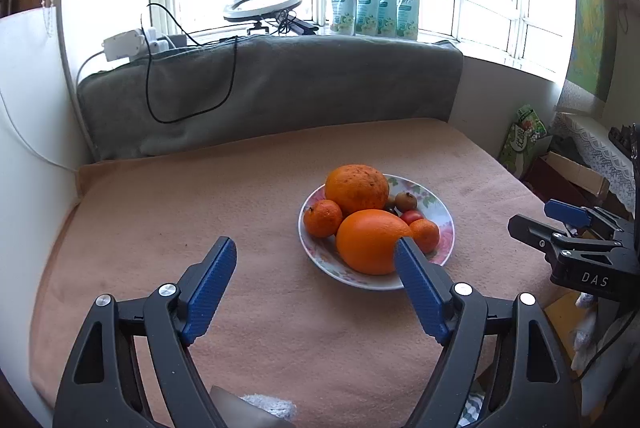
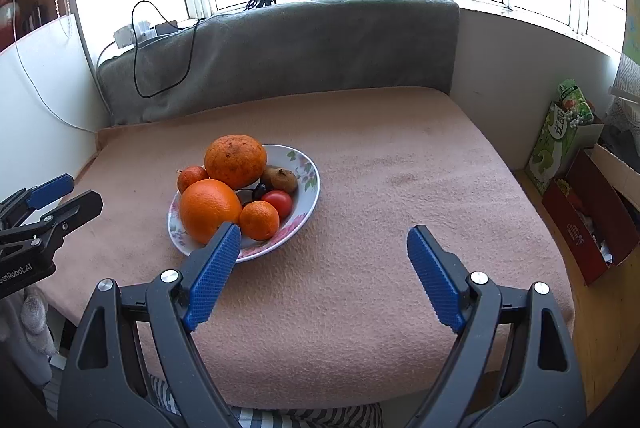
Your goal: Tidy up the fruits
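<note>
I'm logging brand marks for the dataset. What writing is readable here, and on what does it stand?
"DAS": on the black body of the right tongs, seen from the left wrist.
"enRobot.AI", start cut off: on the left tongs, seen from the right wrist.
Green carton: large characters, unreadable.
Pouches on the windowsill: print too small.

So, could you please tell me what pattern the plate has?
White with a pink and green floral print on the plate, clearest in the right wrist view.

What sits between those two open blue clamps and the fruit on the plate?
Nothing visible. Only bare pink blanket lies between the left gripper and right gripper and the plate. Both are open and empty. The smooth orange lies nearest, with the small fruits crowded around it.
</note>
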The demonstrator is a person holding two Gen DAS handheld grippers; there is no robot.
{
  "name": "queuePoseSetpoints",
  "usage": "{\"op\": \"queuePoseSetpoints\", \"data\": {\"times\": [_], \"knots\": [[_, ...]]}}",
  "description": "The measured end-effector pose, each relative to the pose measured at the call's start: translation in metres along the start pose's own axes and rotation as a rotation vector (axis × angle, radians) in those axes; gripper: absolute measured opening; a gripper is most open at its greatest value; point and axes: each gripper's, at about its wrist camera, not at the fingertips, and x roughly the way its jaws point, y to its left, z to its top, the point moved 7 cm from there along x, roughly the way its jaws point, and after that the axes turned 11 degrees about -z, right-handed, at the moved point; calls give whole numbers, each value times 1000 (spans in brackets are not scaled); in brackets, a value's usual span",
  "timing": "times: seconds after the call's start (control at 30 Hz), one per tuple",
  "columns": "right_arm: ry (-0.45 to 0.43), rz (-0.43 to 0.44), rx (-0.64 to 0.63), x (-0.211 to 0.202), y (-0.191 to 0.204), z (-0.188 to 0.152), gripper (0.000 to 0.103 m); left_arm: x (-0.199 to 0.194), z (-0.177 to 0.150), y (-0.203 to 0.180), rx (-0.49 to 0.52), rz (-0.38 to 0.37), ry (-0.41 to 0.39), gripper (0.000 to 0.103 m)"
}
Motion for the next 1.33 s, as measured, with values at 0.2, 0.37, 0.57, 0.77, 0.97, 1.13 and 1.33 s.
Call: {"op": "queuePoseSetpoints", "data": {"times": [0.2, 0.37, 0.57, 0.77, 0.97, 1.13, 1.33], "knots": [[2, -5, 1, 2, -1, 0, 88, 5, -3, 3, -26, 2, 22, 81], [4, -5, 3, 2, -1, -1, 88, 7, -6, 5, -38, 1, 41, 81], [9, -6, -3, 3, 2, -5, 88, 6, -5, 3, -32, -8, 38, 81], [9, -7, -3, 3, 2, -5, 88, 5, -5, 3, -37, -13, 35, 81], [12, -7, -6, 4, 4, -5, 88, 5, -4, 2, -38, -17, 34, 81], [19, -6, -12, 7, 5, -6, 88, 5, -3, 3, -41, -18, 24, 81], [22, -3, -12, 9, 5, -6, 88, 5, -4, 2, -35, -21, 23, 81]]}}
